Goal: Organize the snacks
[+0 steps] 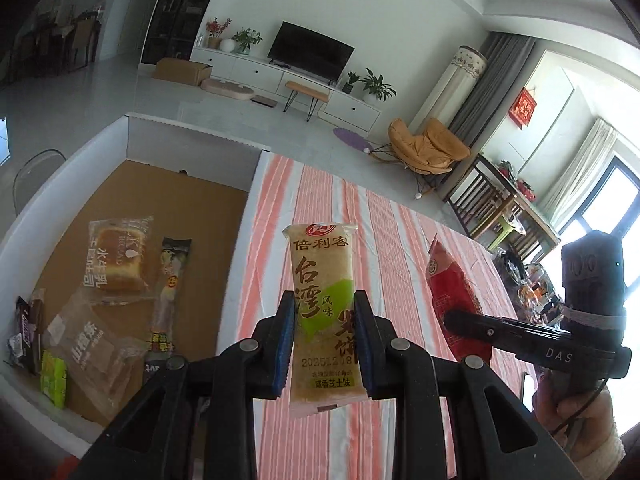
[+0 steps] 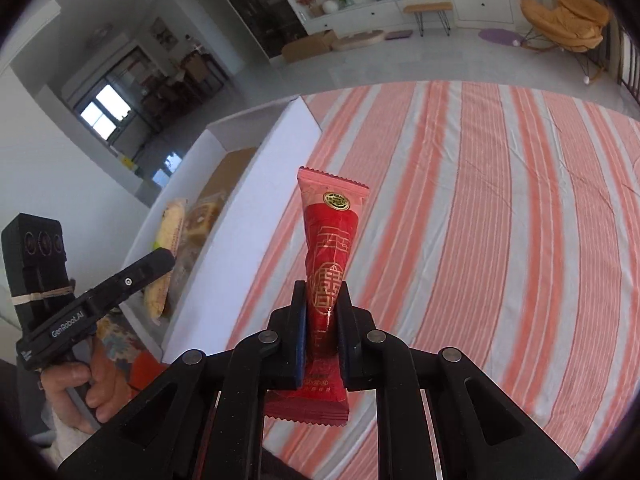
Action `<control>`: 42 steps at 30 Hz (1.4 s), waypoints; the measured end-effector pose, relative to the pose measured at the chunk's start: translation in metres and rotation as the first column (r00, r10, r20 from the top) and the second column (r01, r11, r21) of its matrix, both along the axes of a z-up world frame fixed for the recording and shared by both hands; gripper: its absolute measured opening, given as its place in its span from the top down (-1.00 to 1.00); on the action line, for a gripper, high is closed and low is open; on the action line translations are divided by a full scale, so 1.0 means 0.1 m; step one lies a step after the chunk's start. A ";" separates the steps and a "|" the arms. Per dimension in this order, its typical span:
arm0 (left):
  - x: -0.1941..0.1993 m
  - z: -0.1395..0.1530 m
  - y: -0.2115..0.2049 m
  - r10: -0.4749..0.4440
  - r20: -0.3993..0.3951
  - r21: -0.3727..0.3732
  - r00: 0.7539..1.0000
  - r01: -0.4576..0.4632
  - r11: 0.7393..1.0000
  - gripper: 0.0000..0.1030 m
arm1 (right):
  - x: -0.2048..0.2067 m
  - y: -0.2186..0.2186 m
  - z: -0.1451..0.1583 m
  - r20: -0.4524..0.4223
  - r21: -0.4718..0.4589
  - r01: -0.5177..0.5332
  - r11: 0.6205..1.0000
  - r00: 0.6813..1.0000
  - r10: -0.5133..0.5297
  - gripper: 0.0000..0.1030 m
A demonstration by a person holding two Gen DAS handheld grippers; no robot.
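Above the striped tabletop, my left hand-held gripper clamps a rice cracker packet and my right hand-held gripper pinches a red snack packet; both narrow grips could slip before reaching the box

In the left wrist view the red snack packet is partly hidden behind the right gripper. Far-right table clutter is too washed out to identify.
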State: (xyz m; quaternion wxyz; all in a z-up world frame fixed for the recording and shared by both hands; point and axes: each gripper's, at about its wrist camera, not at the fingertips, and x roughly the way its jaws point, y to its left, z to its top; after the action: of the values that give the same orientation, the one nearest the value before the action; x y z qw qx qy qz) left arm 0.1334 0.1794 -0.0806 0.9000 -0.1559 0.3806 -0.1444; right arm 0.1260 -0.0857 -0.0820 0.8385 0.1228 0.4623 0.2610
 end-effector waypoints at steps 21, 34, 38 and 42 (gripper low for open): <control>-0.08 -0.48 1.23 0.394 0.099 0.386 0.914 -0.401 0.831 -0.81 | 0.16 2.02 0.07 0.280 -0.235 -0.130 0.963 0.940 0.195 -0.57; -0.37 -0.20 1.18 0.503 0.221 0.397 0.836 -0.548 0.736 -1.00 | 0.07 2.04 0.19 0.301 -0.318 -0.086 0.944 0.935 0.187 -0.61; -0.45 -0.20 1.19 0.506 0.246 0.419 0.827 -0.561 0.714 -1.00 | 0.05 2.07 0.12 0.265 -0.328 -0.096 0.940 0.946 0.189 -0.61; -0.53 -0.18 1.19 0.505 0.255 0.453 0.825 -0.563 0.691 -1.00 | 0.04 2.10 0.08 0.239 -0.331 -0.103 0.938 0.952 0.189 -0.61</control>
State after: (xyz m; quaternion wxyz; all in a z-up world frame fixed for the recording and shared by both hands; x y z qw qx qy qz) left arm 0.0806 0.2981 -0.0990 0.9303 -0.0078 0.2925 0.2213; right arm 0.1296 0.1244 -0.0735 0.8799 -0.0839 0.3887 0.2602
